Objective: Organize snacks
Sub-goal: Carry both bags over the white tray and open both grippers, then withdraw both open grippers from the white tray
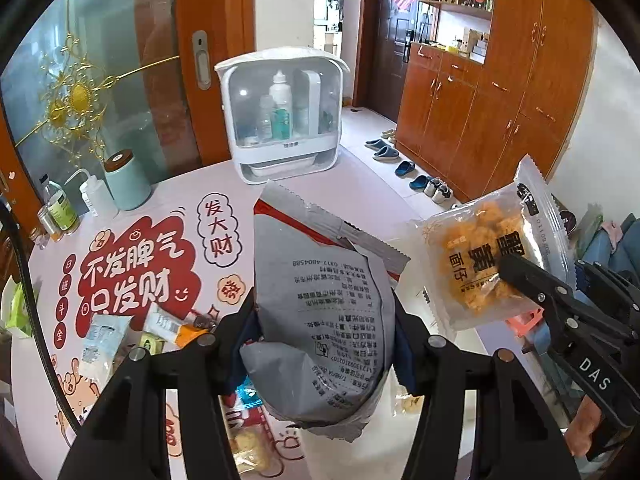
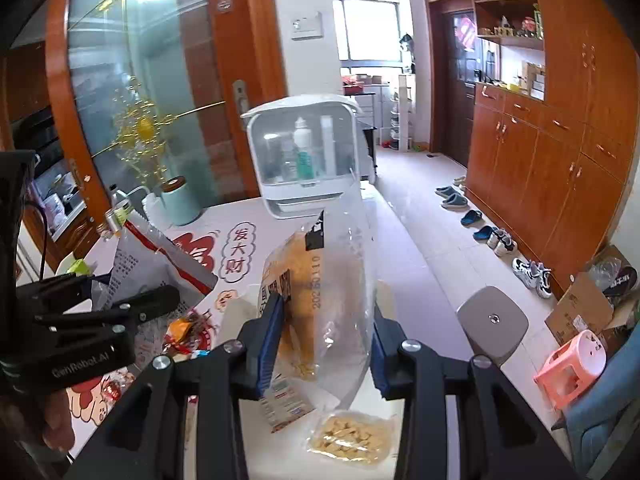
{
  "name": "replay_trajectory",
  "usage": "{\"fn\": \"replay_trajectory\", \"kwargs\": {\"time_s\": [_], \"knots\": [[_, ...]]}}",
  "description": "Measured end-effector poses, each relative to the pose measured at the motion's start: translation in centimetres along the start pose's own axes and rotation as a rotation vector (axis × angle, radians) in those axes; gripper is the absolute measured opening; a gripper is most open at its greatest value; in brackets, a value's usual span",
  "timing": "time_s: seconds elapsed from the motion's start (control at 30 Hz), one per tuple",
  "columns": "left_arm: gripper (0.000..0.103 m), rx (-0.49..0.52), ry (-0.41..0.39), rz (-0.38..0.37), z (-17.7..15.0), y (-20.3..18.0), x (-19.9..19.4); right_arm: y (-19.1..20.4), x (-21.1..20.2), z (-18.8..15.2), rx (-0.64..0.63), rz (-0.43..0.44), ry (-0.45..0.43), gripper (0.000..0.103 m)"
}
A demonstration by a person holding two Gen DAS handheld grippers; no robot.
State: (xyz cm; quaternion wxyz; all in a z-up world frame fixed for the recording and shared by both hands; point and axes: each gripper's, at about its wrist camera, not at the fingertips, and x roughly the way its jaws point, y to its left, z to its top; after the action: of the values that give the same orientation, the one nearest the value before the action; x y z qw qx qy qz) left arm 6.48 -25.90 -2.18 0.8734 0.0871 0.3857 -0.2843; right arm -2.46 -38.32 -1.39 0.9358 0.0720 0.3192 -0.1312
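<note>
My left gripper (image 1: 324,320) is shut on a large grey snack bag (image 1: 316,304) with a red-trimmed torn top and holds it upright above the table; the bag also shows at the left of the right wrist view (image 2: 140,268). My right gripper (image 2: 324,328) is shut on a clear packet of orange-yellow snacks (image 2: 320,280) and holds it in the air to the right of the grey bag. That packet shows in the left wrist view (image 1: 488,256) with the right gripper's fingers (image 1: 528,280) clamped on it.
Several small snack packets (image 1: 108,336) lie on the printed tablecloth (image 1: 136,272) under both grippers, one clear pack of pale pieces (image 2: 352,440) near the front. A white storage box (image 1: 284,120), mint canister (image 1: 128,180) and bottles (image 1: 60,208) stand at the back. Table edge and floor lie right.
</note>
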Motion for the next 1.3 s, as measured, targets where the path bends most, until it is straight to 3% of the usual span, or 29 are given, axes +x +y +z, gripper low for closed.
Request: {"fn": "replay_trajectory", "kwargs": {"time_s": [0.63, 0.7, 0.9, 0.97, 1.13, 1.3], "knots": [[0.058, 0.056, 0.016, 0.080, 1.2, -3.5, 3.0, -2.7, 4.1, -0.3, -0.001, -0.009, 0.058, 0.039], [0.062, 0.056, 0.022, 0.097, 1.3, -3.5, 3.4, -2.7, 4.5, -0.4, -0.001, -0.002, 0.067, 0.039], [0.087, 0.058, 0.029, 0.141, 1.2, -3.3, 3.9, -2.9, 5.1, -0.5, 0.018, 0.029, 0.059, 0.040], [0.094, 0.059, 0.019, 0.165, 1.1, -3.1, 3.7, -2.7, 4.9, -0.4, 0.009, 0.015, 0.048, 0.045], [0.097, 0.047, 0.032, 0.169, 0.7, -2.3, 3.4, -2.8, 4.7, -0.6, 0.024, 0.002, 0.054, 0.059], [0.102, 0.062, 0.032, 0.179, 0.0, -2.3, 3.0, -2.8, 4.3, -1.0, 0.037, 0.003, 0.060, 0.061]]}}
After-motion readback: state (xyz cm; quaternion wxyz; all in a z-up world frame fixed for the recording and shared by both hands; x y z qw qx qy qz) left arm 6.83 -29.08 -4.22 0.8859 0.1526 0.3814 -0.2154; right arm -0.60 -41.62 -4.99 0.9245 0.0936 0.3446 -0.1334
